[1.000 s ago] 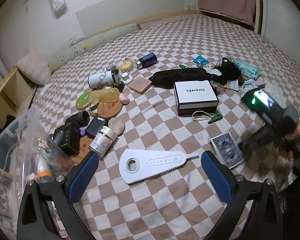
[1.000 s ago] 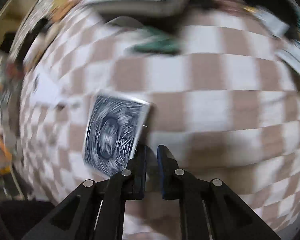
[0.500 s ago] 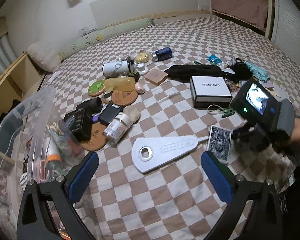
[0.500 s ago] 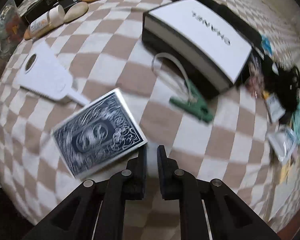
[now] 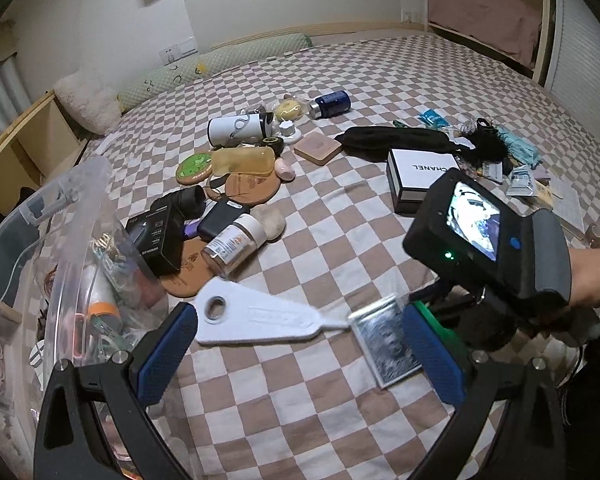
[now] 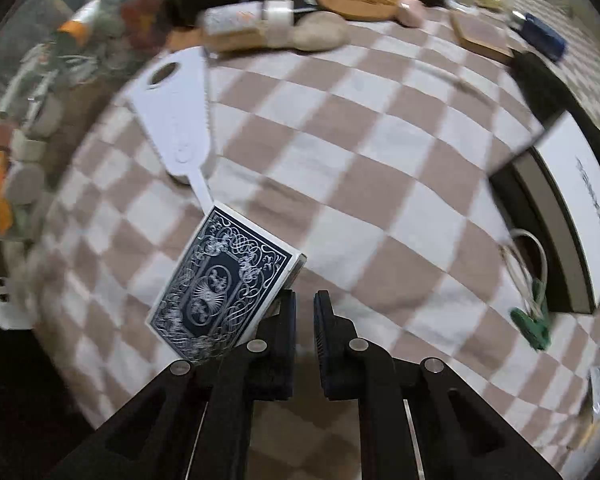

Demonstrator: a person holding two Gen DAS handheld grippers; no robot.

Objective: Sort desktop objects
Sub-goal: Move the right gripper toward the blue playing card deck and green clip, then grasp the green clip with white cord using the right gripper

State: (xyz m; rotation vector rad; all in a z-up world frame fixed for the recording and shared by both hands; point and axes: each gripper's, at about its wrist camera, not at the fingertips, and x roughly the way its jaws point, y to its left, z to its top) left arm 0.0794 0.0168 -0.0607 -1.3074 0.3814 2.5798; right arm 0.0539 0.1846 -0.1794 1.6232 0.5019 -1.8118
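A blue patterned card box [image 6: 224, 284] lies on the checkered bed cover; it also shows in the left wrist view [image 5: 388, 344]. My right gripper [image 6: 304, 304] is nearly shut and empty, its left finger pressing the box's right edge. A white flat comb-like tool [image 5: 256, 316] lies just left of the box, its thin tip touching it [image 6: 180, 120]. My left gripper [image 5: 300, 356] is wide open above the bed, straddling the tool and the box. The right gripper's body with its lit screen [image 5: 488, 236] shows at the right.
A clear plastic bin [image 5: 72, 264] holding several items stands at the left. A cluster of bottles, coasters and black boxes [image 5: 220, 208] lies behind the tool. A white Chanel box [image 5: 420, 176], a green clip [image 6: 532, 320] and small packets [image 5: 520, 176] lie at the right.
My right gripper has swept left, pushing the card box toward the white tool until they touch. The left gripper view shifted slightly; it stays open.
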